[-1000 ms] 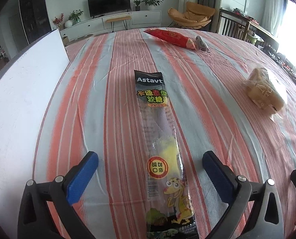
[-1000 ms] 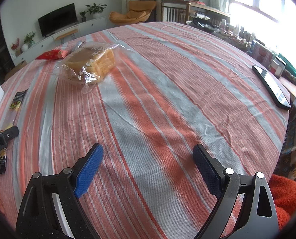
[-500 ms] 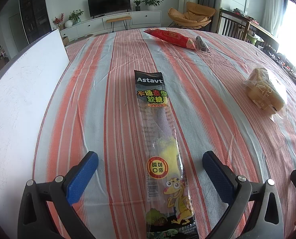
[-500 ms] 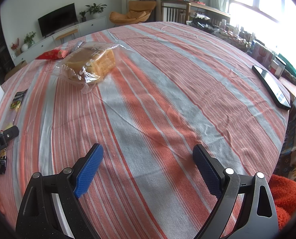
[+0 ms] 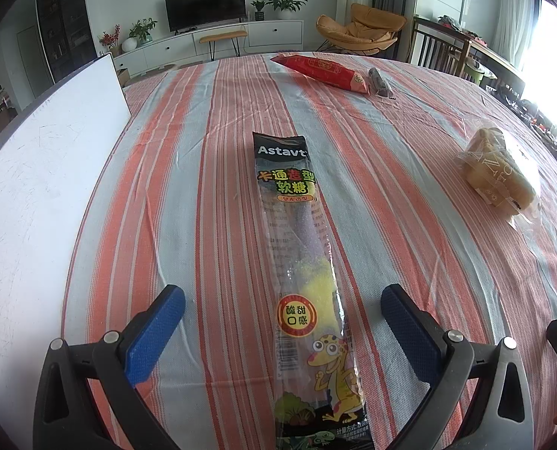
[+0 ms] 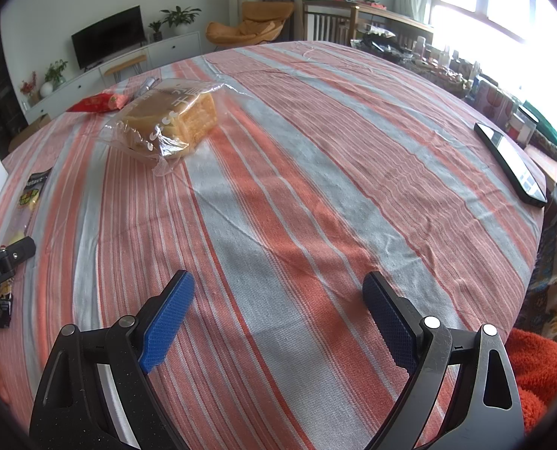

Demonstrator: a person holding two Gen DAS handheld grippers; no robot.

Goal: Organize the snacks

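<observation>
So the long gummy candy pack (image 5: 304, 262) is laid flat on the bench, running from near to far, black "Astavt" header at the far end and a cartoon gecko printed at the near end. It's framed right between the blue pads of the left hand-held gripper (image 5: 283, 309), whose fingers are spread wide apart with nothing clamped; whether the pads are touching the cloth can't really be told. The same pack can be spotted at the far left edge of the right wrist view (image 6: 30, 191), partly hidden by the other gripper's tip.

Over to the right, well apart from the candy, a bagged loaf of sliced bread (image 5: 499, 172) is sat in clear plastic with white lettering. At the far side a red snack packet (image 5: 323, 73) is laid at an angle, with a small dark wrapped item (image 5: 379, 81) just beside its right end.

The right hand-held gripper (image 6: 278, 307) is also held wide open, over bare cloth, nothing between the pads. The bench is covered by an orange, grey and white striped tablecloth (image 6: 316, 187). A white board (image 5: 34, 195) is seen along the left side, and a dark smartphone (image 6: 511, 161) is laid near the right edge.
</observation>
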